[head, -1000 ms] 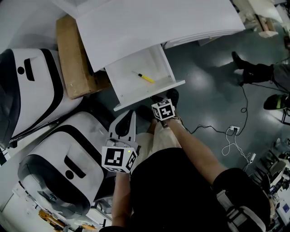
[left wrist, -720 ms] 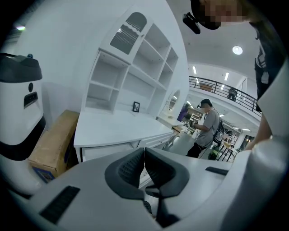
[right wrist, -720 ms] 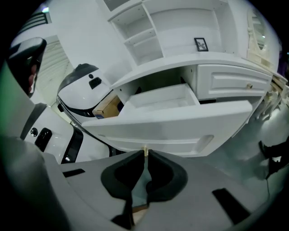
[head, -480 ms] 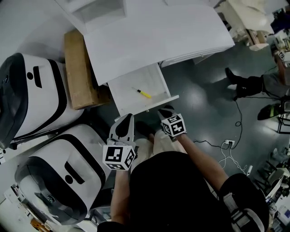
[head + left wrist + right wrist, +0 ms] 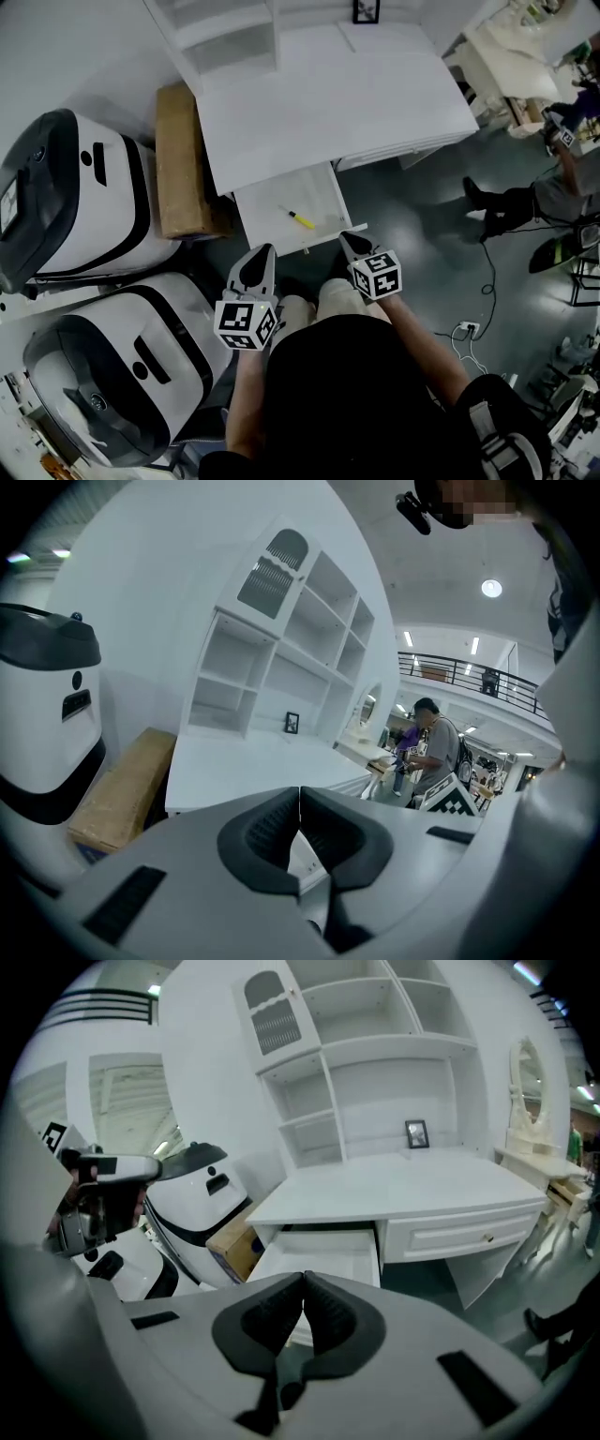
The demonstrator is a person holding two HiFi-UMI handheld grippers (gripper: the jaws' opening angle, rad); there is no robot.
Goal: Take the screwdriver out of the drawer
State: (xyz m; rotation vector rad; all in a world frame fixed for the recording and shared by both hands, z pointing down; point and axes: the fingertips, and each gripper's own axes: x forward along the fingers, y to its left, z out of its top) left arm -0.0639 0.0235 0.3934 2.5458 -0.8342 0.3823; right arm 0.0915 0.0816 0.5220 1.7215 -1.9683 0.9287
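R gripper (image 5: 350, 244) pulled back, jaws just closed empty, 1 screwdriver (image 5: 301, 219), 1 drawer (image 5: 267, 208)

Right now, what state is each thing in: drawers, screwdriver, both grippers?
drawer: pulled open.
screwdriver: lying loose inside the drawer.
second drawer: closed.
left gripper: shut, empty.
right gripper: jaws have just been closing; shut, nothing between them.

Right gripper (image 5: 350, 243) rose from drawer (image 5: 267, 211), jaws closing empty.
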